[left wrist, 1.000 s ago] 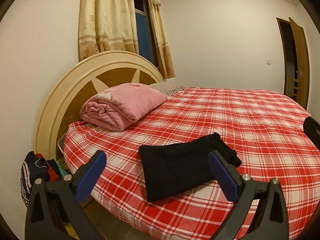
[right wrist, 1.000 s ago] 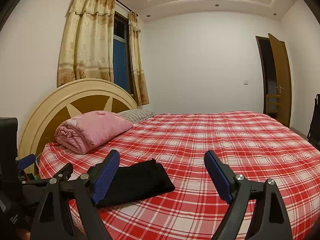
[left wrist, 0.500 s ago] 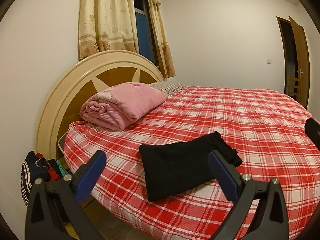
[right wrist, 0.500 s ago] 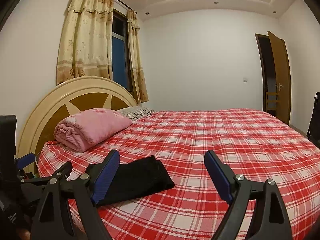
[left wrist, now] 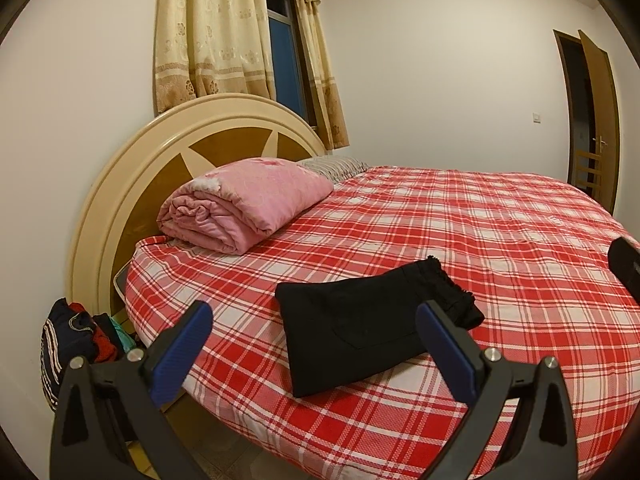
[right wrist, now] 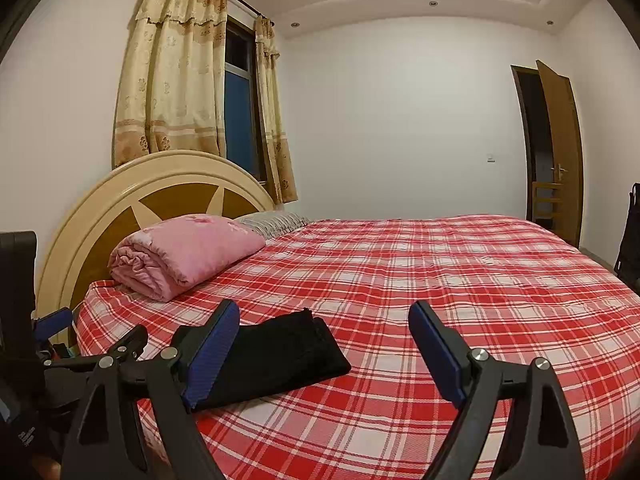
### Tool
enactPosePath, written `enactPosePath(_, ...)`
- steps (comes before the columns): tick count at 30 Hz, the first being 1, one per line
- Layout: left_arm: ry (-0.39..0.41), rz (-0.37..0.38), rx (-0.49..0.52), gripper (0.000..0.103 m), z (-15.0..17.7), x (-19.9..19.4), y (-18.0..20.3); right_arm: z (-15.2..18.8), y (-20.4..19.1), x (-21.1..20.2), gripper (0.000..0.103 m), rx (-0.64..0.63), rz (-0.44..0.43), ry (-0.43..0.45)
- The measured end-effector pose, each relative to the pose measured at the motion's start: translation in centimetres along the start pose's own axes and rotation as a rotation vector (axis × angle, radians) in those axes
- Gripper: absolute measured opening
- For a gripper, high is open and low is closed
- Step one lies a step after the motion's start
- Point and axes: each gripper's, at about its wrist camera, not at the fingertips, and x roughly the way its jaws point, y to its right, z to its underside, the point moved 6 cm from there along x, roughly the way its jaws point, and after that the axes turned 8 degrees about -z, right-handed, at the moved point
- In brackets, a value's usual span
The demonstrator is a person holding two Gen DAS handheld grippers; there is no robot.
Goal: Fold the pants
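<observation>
Black pants (left wrist: 360,336): lying folded near bed (left wrist: 500,240) edge, task seemingly finishing; left hand-held gripper (left wrist: 316,354) and right hand-held gripper (right wrist: 324,350) hovering wide open, holding nothing.

Both grippers open, clear of any contact, aimed slightly downward.

Left gripper (left wrist: 314,342): the jaws stand wide apart, and the blue pads (left wrist: 182,354) face each other across an empty gap; nothing is held and nothing touches either pad. Right gripper (right wrist: 324,354): the jaws are spread equally wide, the blue pads (right wrist: 436,354) are bare, and nothing is gripped. Seen from the right wrist, the left gripper appears at the left edge of the frame, beside the right gripper and at about the same height. No hand, wrist or sleeve shows in either view.
</observation>
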Motion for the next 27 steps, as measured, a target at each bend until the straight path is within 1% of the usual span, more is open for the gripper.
enactPosePath(27, -0.024, 0.0, 0.002, 0.103, 0.51, 0.58, 0.12, 0.29, -0.42, 0.49, 0.087, -0.003, -0.005, -0.008)
